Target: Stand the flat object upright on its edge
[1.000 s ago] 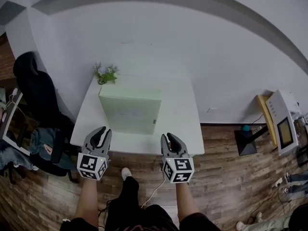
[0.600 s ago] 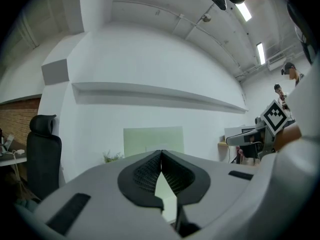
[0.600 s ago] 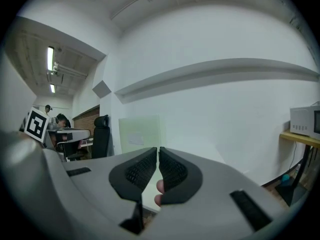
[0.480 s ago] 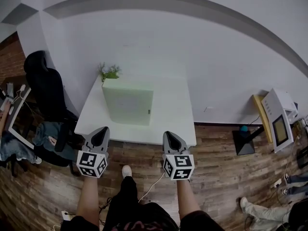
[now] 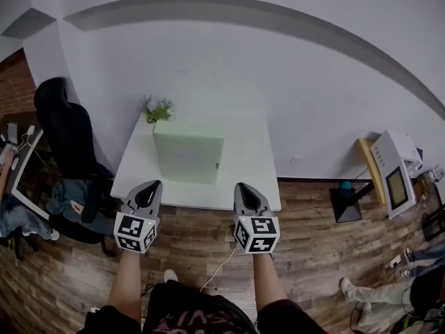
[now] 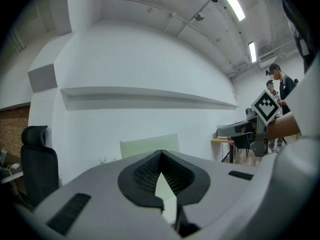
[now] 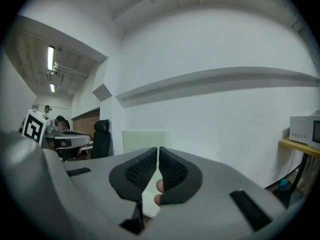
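Note:
The flat object, a pale green board (image 5: 188, 158), stands upright on its edge on the white table (image 5: 250, 176). It also shows beyond the jaws as a pale rectangle, as the board (image 6: 150, 145) in the left gripper view and as the board (image 7: 145, 138) in the right gripper view. My left gripper (image 5: 148, 188) and right gripper (image 5: 245, 189) hang side by side in front of the table's near edge, apart from the board. Both are shut with nothing between the jaws; the left gripper (image 6: 160, 155) and right gripper (image 7: 157, 151) each show their pads together.
A small potted plant (image 5: 157, 109) sits at the table's back left corner. A black office chair (image 5: 66, 127) with clothes stands to the left. A white device on a yellow stand (image 5: 391, 176) is at the right. A person's legs (image 5: 379, 294) show at lower right on the wooden floor.
Both grippers' jaws were open and have shut on nothing. Both grippers rose and drew back from the table's near edge; the table and board look smaller and farther away.

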A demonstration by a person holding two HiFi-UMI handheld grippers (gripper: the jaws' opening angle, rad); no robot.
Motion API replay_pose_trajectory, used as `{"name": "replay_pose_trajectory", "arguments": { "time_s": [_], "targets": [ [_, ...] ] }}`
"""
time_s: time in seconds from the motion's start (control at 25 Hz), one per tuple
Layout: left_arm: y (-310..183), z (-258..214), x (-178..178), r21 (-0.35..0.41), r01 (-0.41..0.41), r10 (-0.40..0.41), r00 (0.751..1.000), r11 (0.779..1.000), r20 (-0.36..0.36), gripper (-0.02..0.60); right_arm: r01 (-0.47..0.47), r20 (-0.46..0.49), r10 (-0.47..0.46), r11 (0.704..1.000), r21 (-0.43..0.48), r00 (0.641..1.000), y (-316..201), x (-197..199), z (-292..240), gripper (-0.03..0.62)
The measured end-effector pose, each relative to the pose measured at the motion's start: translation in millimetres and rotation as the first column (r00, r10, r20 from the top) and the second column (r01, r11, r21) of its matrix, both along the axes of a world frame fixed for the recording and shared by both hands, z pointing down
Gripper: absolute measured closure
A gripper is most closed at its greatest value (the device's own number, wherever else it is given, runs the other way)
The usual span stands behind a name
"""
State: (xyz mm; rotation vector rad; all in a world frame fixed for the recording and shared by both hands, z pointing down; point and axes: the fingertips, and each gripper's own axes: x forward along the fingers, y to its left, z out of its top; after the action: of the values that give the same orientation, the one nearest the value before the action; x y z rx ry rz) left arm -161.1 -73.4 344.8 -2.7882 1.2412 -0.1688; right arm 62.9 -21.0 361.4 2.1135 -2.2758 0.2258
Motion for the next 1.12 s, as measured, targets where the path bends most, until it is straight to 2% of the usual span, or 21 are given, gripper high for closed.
{"name": "replay_pose_trajectory", "arguments": {
  "time_s": [0.48,1.12],
  "targets": [
    [-23.3,-8.5,-29.6,0.008,-0.026,0.026,0.999,1.000,-0.030,0.566,-0.080,-0.014,0.080,0.997,-0.007,0.997,-8.5,-19.3,-7.4,0.568],
    [-39.1,-28.5,-46.6,0.027,-0.010,0.011,0.999,1.000,-0.044,0.566,-0.105,-0.009,0.105,0.994,-0.001,0.994,-21.5,-26.4,-10.4,0.568]
  ]
}}
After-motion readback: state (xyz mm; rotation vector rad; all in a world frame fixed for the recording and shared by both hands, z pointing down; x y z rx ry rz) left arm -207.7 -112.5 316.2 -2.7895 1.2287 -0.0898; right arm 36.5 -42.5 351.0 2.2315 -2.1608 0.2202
